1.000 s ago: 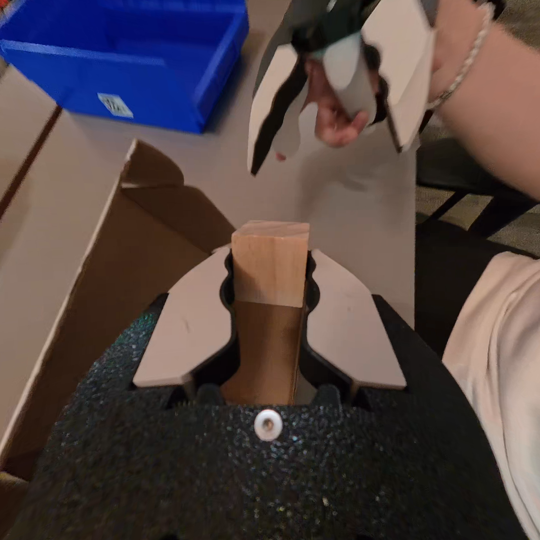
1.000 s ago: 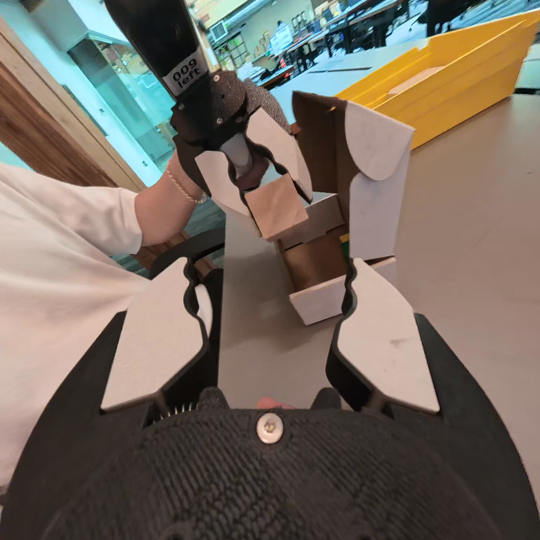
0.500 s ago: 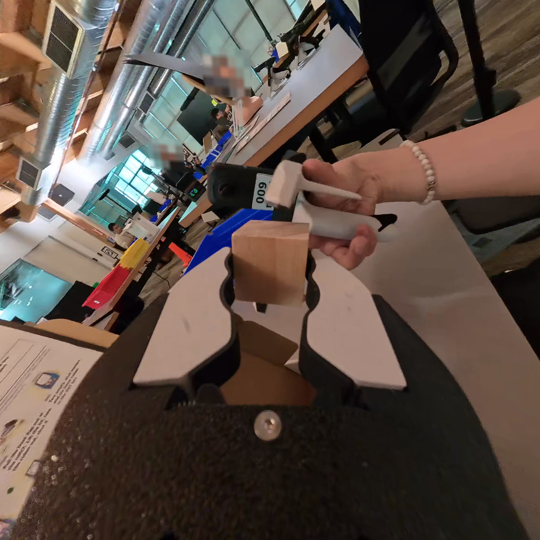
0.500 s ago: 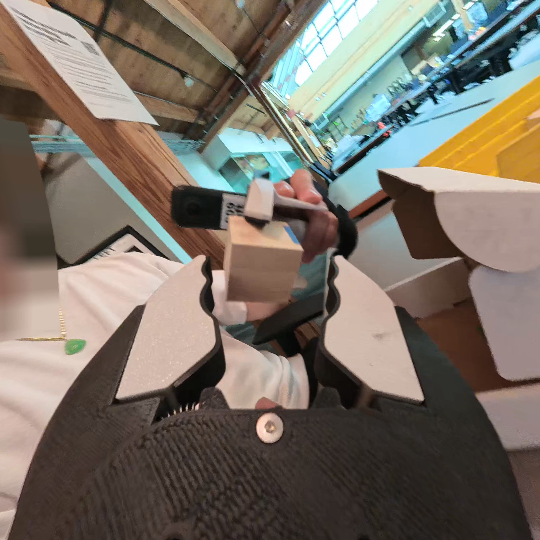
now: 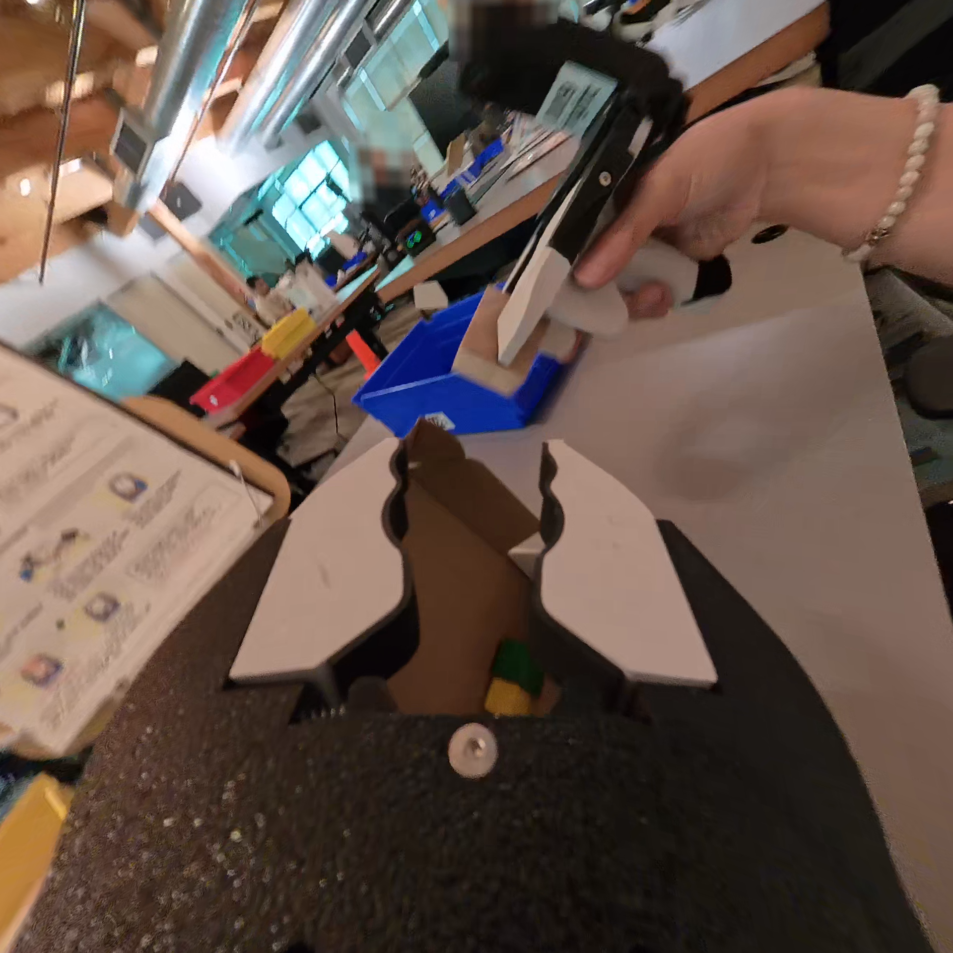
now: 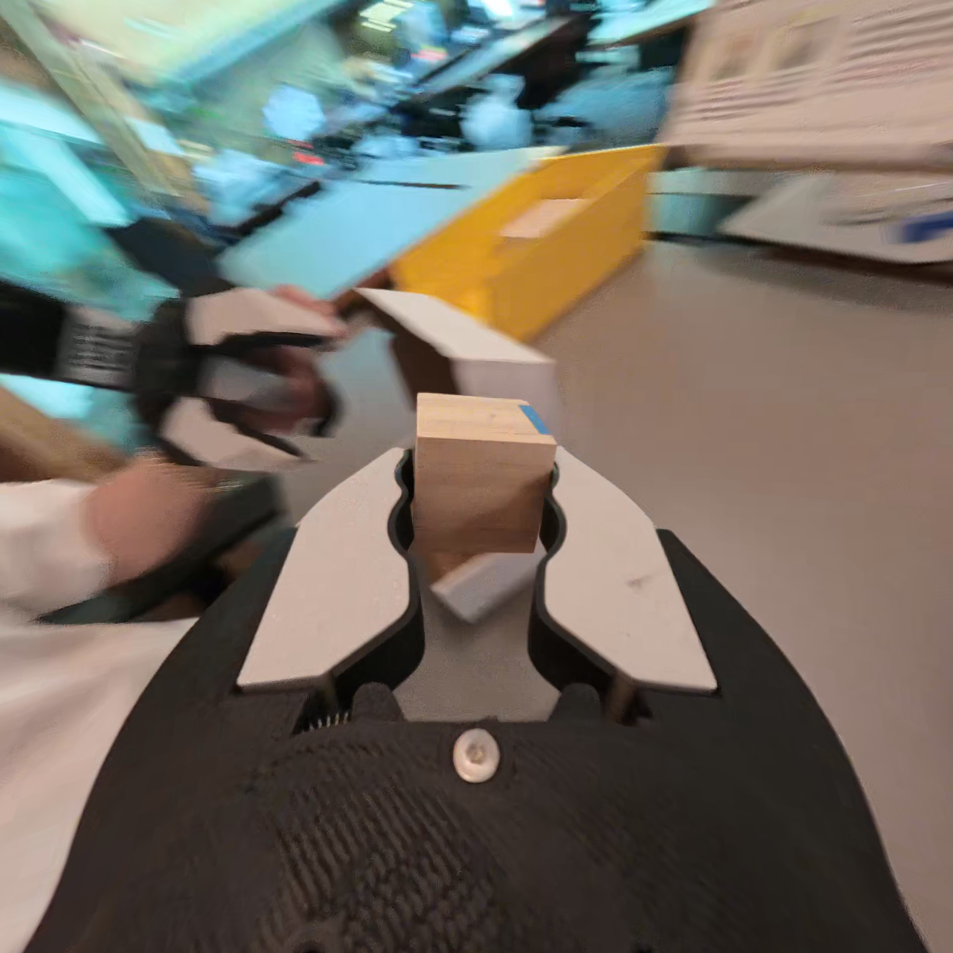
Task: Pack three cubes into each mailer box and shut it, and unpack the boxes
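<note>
The right gripper point(image 6: 477, 508) has its jaws clamped on a wooden cube point(image 6: 482, 495), carried above the tabletop point(image 6: 748, 464). The blue bin point(image 5: 443, 397) lies just beyond and below it. The left gripper point(image 5: 472, 508), jaws apart and empty, hangs over the open box point(image 5: 454, 572), likely nearer its remaining cubes.

An open workshop-lab: exposed ceiling ducts point(image 5: 289, 56), long worktables point(image 5: 479, 232), coloured parts bins point(image 5: 438, 392).

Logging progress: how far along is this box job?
Done: the mailer box is open, with a green cube and a yellow cube inside. In hand: right gripper clamps a wooden cube near the blue bin; left gripper is open, empty. Left: those two cubes, if unpacking.
</note>
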`<state>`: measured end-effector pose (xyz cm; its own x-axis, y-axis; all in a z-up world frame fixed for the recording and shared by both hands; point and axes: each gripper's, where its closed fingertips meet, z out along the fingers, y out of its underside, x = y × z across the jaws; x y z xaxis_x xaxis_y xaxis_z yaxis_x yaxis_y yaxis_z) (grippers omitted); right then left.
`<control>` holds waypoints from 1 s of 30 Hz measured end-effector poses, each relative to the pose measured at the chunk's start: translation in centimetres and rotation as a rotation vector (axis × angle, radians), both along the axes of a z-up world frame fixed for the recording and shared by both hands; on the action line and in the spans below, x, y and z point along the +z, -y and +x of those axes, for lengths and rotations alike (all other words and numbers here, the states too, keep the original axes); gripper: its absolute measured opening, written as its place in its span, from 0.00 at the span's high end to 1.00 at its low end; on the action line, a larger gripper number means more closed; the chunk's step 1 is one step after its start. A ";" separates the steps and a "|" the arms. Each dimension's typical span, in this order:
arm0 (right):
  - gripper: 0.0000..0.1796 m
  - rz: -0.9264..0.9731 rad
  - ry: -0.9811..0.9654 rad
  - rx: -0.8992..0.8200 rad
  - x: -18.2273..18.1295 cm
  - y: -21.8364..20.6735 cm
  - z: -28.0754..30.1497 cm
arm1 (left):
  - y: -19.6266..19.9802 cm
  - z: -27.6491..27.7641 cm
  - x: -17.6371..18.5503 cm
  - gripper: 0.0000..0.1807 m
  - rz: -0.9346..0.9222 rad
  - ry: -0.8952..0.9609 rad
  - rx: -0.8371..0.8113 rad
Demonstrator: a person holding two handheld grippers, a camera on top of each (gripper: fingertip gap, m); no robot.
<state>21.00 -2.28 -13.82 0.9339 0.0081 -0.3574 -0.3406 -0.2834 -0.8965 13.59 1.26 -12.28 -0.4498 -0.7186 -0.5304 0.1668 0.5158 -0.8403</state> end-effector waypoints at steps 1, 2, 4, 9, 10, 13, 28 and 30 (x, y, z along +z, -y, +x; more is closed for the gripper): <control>0.74 -0.067 0.077 -0.133 -0.4 1.3 2.9 | -0.8 -0.2 -0.3 0.76 -0.031 -0.038 0.038; 0.74 -0.141 0.147 -0.266 -0.8 2.8 6.2 | -1.5 -0.3 -0.9 0.75 -0.057 -0.091 0.071; 0.74 -0.348 0.242 -0.454 -1.7 6.1 12.1 | -2.2 -0.7 -2.4 0.75 -0.088 -0.202 0.116; 0.74 -0.758 0.228 -0.575 -5.2 10.3 22.8 | -3.8 -1.2 -5.9 0.75 -0.046 -0.362 0.232; 0.74 -0.811 0.190 -0.564 -6.3 10.5 24.0 | -4.0 -1.3 -6.4 0.75 -0.048 -0.385 0.244; 0.73 -0.972 0.153 -0.511 -9.6 10.8 26.0 | -4.4 -1.5 -7.6 0.75 -0.091 -0.458 0.277; 0.55 -0.822 0.167 -0.547 -11.1 9.4 26.4 | -5.4 -0.2 -9.8 0.76 -0.221 -0.781 0.380; 0.55 -0.739 0.171 -0.564 -9.5 9.6 24.8 | -4.9 0.3 -10.1 0.77 -0.118 -0.785 0.350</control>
<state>45.75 -11.90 -23.29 0.7713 -0.6345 0.0503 -0.4815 -0.6334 -0.6058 13.89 6.11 -22.42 -0.3973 -0.9148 -0.0728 -0.6359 0.3316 -0.6969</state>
